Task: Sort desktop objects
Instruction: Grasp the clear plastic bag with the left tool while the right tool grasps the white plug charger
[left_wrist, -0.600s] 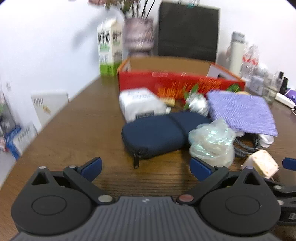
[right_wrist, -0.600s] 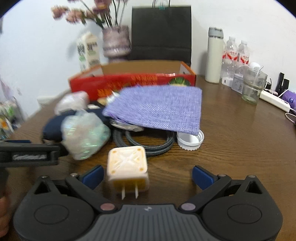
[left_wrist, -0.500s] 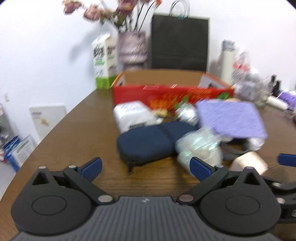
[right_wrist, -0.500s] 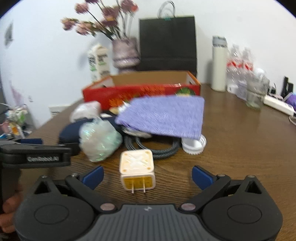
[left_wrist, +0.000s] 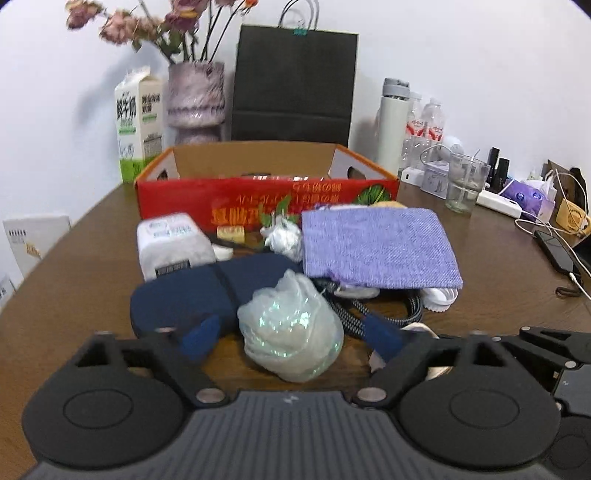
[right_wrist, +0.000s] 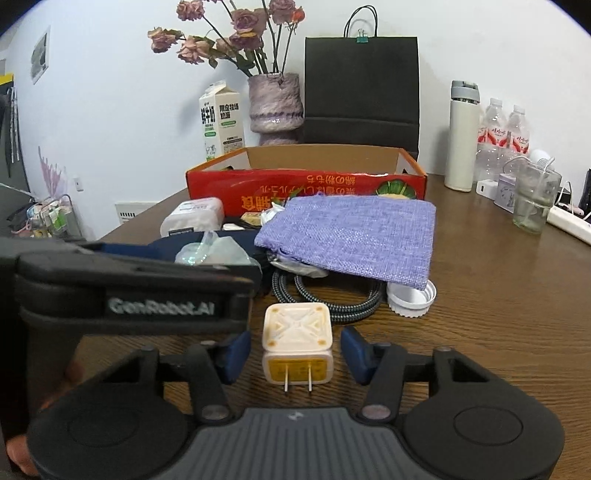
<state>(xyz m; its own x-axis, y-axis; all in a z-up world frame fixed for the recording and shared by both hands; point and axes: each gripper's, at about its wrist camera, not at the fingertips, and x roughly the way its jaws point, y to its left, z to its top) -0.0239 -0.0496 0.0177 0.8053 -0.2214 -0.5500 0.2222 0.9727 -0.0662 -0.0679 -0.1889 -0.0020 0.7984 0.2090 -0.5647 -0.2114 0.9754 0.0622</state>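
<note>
A crumpled clear plastic bag (left_wrist: 291, 332) lies on the wooden table between the open jaws of my left gripper (left_wrist: 291, 338); the pads stand close to its sides, and contact is not clear. A white plug charger (right_wrist: 297, 341) stands between the jaws of my right gripper (right_wrist: 295, 354), which are partly closed with a small gap on each side. Behind lie a navy zip pouch (left_wrist: 199, 295), a purple cloth bag (left_wrist: 376, 247), a braided cable (right_wrist: 332, 299), a white bottle cap (right_wrist: 412, 297) and a white tissue pack (left_wrist: 170, 243). A red cardboard box (left_wrist: 266, 195) stands open behind them.
A milk carton (left_wrist: 140, 125), a flower vase (left_wrist: 195, 103) and a black paper bag (left_wrist: 295, 81) stand behind the box. On the right are a white flask (left_wrist: 393, 122), water bottles, a glass (left_wrist: 463, 182), a power strip and a phone. The left gripper body (right_wrist: 129, 291) is close on my right gripper's left.
Both grippers moved forward and their jaws narrowed. The plastic bag now sits between the left jaws, the charger between the right jaws. The left gripper came closer to the right one.
</note>
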